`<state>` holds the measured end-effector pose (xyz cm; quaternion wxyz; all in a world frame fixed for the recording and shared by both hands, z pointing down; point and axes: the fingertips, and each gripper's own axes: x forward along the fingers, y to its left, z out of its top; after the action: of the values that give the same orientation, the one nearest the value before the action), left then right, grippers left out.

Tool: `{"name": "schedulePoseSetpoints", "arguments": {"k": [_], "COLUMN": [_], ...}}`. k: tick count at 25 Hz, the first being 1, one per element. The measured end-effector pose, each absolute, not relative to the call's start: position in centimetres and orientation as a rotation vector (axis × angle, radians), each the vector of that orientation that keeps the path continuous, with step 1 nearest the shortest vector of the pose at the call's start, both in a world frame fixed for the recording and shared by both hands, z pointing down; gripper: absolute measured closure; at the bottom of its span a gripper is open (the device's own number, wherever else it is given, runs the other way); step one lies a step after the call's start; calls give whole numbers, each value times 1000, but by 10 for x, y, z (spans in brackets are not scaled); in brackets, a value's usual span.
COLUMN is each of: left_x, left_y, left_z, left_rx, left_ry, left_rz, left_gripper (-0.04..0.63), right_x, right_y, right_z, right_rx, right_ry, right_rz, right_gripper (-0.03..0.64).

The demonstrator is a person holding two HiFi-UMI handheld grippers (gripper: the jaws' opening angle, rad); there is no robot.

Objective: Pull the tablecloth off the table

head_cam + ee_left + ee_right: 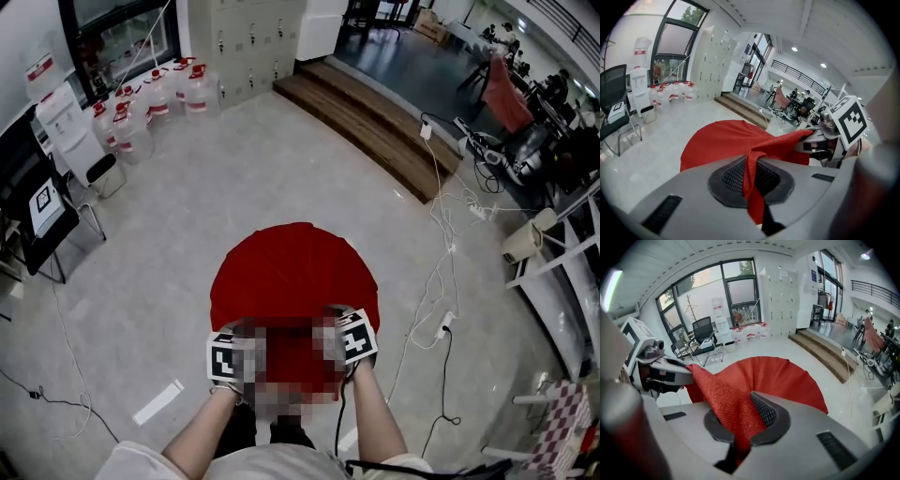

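So, got the red tablecloth [292, 272] draped over the round desk (can't see the desk itself, fully covered), with the near edge bunched up right in front of the person. Got the left hand-held gripper [751, 177] squeezed fully closed on a fold of that edge, and the right hand-held gripper [740, 425] clamped just as tight on another fold close beside it, with a short stretch of cloth pulled taut between the two. Looks like the pull itself, barely begun, with most of the cloth lying flat on top. To do it well: keep both pinches tight, draw back and slightly up with both hands together to slide it off evenly instead of twisting it, and step backward rather than yanking, to avoid tipping the desk. Mind the far hem too, in case of a snag on the rim. Count-wise: one tablecloth, one desk under it, two hand-held grippers, one set of wooden steps [375, 117] beyond, plus a cluster of water jugs [141, 103] too bunched up to count properly.
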<state>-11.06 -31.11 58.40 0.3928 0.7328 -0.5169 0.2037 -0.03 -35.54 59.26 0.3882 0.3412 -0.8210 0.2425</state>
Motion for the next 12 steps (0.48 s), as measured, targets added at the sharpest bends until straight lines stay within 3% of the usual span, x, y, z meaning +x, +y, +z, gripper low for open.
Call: {"name": "schedulePoseSetpoints", "arguments": {"k": [12], "left_x": [-107], "left_y": [-315], "left_z": [537], "left_rx": [1984], "left_ry": [-1267], "left_rz": [464], "left_gripper": [575], "right_x": [0], "right_y": [-337], "right_z": [539], "right_rx": [1056], "right_ry": [-2157], "right_rz": [719], "right_gripper": [584]}}
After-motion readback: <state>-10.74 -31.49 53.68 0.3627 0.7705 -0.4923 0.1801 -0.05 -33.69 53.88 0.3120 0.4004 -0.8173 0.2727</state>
